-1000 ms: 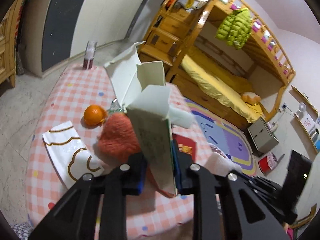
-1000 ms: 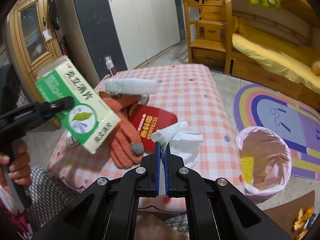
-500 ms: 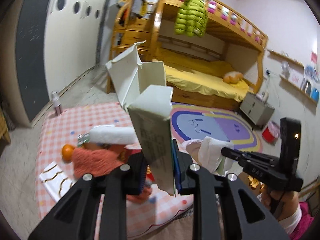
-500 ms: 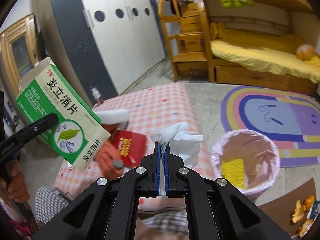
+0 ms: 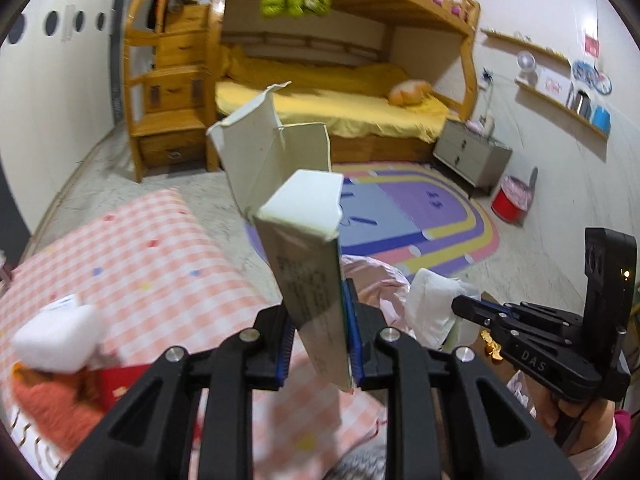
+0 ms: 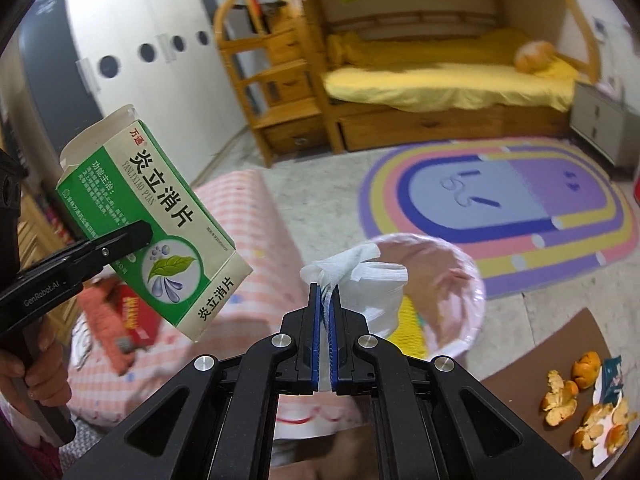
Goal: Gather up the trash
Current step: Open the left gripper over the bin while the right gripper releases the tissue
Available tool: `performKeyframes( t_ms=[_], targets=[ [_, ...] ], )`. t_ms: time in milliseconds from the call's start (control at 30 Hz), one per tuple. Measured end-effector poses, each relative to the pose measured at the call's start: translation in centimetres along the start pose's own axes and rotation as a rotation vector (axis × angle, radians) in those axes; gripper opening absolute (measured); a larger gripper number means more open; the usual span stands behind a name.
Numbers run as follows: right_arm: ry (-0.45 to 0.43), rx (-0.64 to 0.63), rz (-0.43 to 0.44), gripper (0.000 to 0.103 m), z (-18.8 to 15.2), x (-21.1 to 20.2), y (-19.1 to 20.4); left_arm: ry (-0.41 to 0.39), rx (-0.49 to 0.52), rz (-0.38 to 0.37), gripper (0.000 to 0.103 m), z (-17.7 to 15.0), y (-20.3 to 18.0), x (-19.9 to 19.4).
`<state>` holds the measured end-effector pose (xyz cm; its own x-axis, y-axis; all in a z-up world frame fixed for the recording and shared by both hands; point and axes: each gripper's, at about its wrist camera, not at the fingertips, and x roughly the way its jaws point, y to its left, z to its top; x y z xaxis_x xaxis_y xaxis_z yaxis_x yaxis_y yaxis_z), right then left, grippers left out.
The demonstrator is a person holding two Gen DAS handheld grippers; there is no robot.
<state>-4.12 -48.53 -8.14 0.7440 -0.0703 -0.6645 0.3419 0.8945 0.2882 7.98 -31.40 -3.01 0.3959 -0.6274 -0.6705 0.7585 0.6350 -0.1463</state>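
Left gripper (image 5: 318, 346) clamped on medicine box (image 6: 154, 220), right gripper (image 6: 325, 336) pinching tissue (image 6: 360, 280) above bin (image 6: 460, 264)

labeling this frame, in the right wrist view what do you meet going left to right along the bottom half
red booklet → green medicine box → crumpled tissue → pink-lined trash bin → orange peels

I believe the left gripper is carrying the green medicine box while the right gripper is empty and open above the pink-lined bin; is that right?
Not quite. The right gripper is not empty: the right wrist view shows its jaws shut on a crumpled white tissue above the pink-lined bin. The rest holds: the left gripper carries the green medicine box.
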Motion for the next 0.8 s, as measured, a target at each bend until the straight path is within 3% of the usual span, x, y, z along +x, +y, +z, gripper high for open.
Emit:
performKeyframes(
  t_ms=[367, 433, 533, 600, 800],
  targets=[
    [0.073, 0.108, -0.007, 0.007, 1.6, 8.8, -6.2, 0.157, 0.03, -0.038, 0.025, 3.0, -2.3, 13.4],
    [0.085, 0.125, -0.004, 0.008, 1.7, 10.2, -7.0, 0.182, 0.024, -0.039, 0.034, 3.3, -2.2, 15.3],
    [0.109, 0.152, -0.006, 0.014, 1.5, 11.8, -8.1, 0.188, 0.004, -0.055, 0.051, 3.6, -1.9, 16.3],
    [0.126, 0.175, -0.014, 0.024, 1.3, 12.3, -8.8, 0.178, 0.0, -0.038, 0.053, 3.6, -1.4, 16.0],
    [0.086, 0.21, -0.046, 0.025, 1.3, 9.0, -8.7, 0.119, -0.032, 0.039, 0.057, 3.4, -0.5, 12.3]
  ],
)
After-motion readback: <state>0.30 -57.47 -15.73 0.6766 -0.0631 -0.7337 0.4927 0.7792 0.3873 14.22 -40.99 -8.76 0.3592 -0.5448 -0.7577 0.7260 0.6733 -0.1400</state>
